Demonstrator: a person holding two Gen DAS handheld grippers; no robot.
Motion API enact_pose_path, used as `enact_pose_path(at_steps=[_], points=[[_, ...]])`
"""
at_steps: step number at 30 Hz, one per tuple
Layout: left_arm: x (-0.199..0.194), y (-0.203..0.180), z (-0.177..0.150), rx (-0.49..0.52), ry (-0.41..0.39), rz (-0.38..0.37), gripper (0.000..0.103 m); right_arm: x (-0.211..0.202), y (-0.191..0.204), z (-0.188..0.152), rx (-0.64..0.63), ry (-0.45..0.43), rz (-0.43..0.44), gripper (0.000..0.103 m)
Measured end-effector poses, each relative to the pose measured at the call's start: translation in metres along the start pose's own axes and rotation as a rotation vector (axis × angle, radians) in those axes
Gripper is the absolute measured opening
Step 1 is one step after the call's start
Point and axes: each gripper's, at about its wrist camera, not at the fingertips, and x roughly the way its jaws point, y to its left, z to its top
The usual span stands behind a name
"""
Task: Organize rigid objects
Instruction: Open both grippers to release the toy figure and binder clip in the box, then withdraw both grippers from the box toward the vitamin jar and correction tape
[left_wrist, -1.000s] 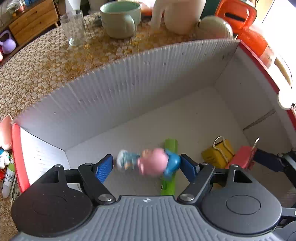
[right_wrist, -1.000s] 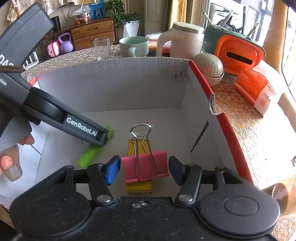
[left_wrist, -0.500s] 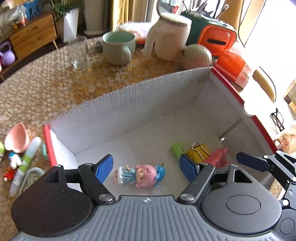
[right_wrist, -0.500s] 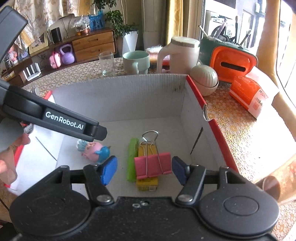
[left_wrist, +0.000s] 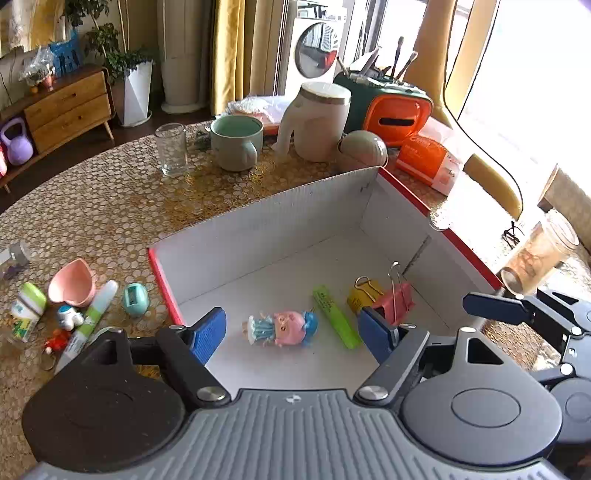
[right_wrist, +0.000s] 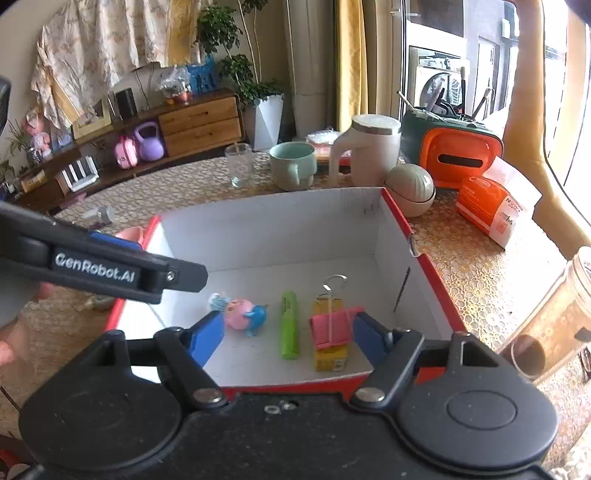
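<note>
Nearest the left wrist camera, the left gripper (left_wrist: 293, 334) stands released, its blue pads wide apart with nothing pressed between them; the right gripper (right_wrist: 290, 334) is opening its jaws, and nothing is caught between them either, the pink binder clip (right_wrist: 334, 328) lying free on the box floor below.

Inside the white box (left_wrist: 258, 229), in the left view, the doll (left_wrist: 282, 326) lies on its side at about six o'clock of the floor; the green marker (left_wrist: 336, 315) lies just beside it toward four o'clock; the pink clip rests on a yellow binder clip (left_wrist: 364, 295) near the three o'clock wall.

I judge the step in hand to be the let-go after a drop; both tools hang above the box, angled downward and apart from the contents.

The next move likely calls for a swing toward nine o'clock, outside the box, where a teal gadget (left_wrist: 135, 299), a pen (left_wrist: 92, 314) and a pink scoop (left_wrist: 72, 282) wait on the table (left_wrist: 110, 192); farther off stand a glass (left_wrist: 170, 148) and a mug (left_wrist: 236, 142).
</note>
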Motion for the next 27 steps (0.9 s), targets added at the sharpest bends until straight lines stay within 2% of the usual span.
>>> enact_pose_path(at_steps=[12, 14, 20, 27], points=[[-0.052, 0.02, -0.039, 0.026, -0.079, 0.004, 0.079, -0.028, 0.03, -0.015, -0.008, -0.053, 0.049, 0.088], [-0.059, 0.023, -0.045, 0.028, -0.096, 0.001, 0.083, -0.031, 0.035, -0.019, -0.018, -0.064, 0.048, 0.093], [-0.077, 0.033, -0.067, 0.039, -0.137, 0.007, 0.083, -0.041, 0.051, -0.033, -0.01, -0.112, 0.068, 0.103], [-0.093, 0.053, -0.098, 0.025, -0.166, -0.001, 0.084, -0.048, 0.073, -0.045, -0.009, -0.134, 0.121, 0.103]])
